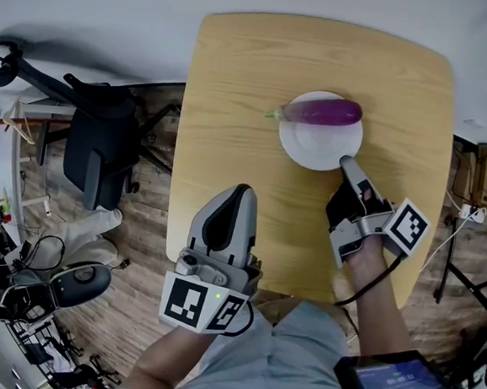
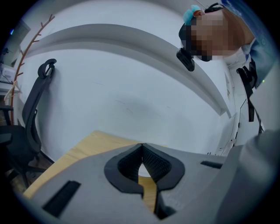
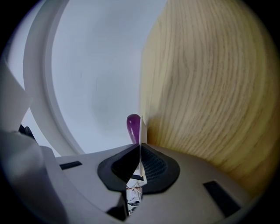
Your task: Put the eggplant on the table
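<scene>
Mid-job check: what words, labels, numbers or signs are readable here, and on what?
None can be read as text.
screen, head view lower right: bluish lines, too small and blurred to read.
left marker cube, right marker cube: black-and-white square patterns, no letters.

Matt, pale wood-grain surface [image 1: 237, 70]; glossy, smooth purple eggplant [image 1: 325, 112]; smooth white plate [image 1: 315, 152]; left tongs [image 1: 243, 188] and right tongs [image 1: 345, 161] of matt grey plastic, with ribbed black pads [image 2: 156, 165].

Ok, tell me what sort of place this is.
Likely an office or lab workspace rather than a kitchen: a black office chair beside the light wooden table, and cables and gear strewn on the plank floor.
</scene>
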`<state>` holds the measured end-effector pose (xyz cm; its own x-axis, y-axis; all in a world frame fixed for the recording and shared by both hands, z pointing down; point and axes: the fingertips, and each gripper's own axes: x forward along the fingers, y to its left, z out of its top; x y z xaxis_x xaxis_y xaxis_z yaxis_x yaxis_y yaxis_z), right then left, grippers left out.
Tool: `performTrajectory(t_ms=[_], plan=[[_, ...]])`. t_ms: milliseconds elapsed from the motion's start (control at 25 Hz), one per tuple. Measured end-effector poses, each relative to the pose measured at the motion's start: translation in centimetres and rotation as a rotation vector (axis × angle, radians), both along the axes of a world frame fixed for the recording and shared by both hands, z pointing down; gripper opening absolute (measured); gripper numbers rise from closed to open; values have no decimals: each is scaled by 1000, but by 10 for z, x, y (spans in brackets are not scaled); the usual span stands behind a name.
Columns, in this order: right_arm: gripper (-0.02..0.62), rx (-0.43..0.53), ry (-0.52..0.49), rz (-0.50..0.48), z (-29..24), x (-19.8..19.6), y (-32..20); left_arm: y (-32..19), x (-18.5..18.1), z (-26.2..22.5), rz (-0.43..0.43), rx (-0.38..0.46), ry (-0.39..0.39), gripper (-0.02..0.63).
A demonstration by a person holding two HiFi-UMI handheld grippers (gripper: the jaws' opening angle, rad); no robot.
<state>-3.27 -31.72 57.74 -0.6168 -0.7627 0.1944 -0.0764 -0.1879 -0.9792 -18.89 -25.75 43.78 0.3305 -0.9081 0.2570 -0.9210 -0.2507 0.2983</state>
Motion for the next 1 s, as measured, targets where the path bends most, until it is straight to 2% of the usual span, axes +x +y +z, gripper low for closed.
performTrajectory(t_ms=[320,640,1000], plan=[[12,-59,54,-6,3,-3,3,0,-8,-11,-13,10,6,8],[113,-107,108,-30,0,-6,6,3,-13,-22,-18,28,7,7],[172,-88,277,-186,-2,-13,20,12,-12,-29,-29,33,14,8]])
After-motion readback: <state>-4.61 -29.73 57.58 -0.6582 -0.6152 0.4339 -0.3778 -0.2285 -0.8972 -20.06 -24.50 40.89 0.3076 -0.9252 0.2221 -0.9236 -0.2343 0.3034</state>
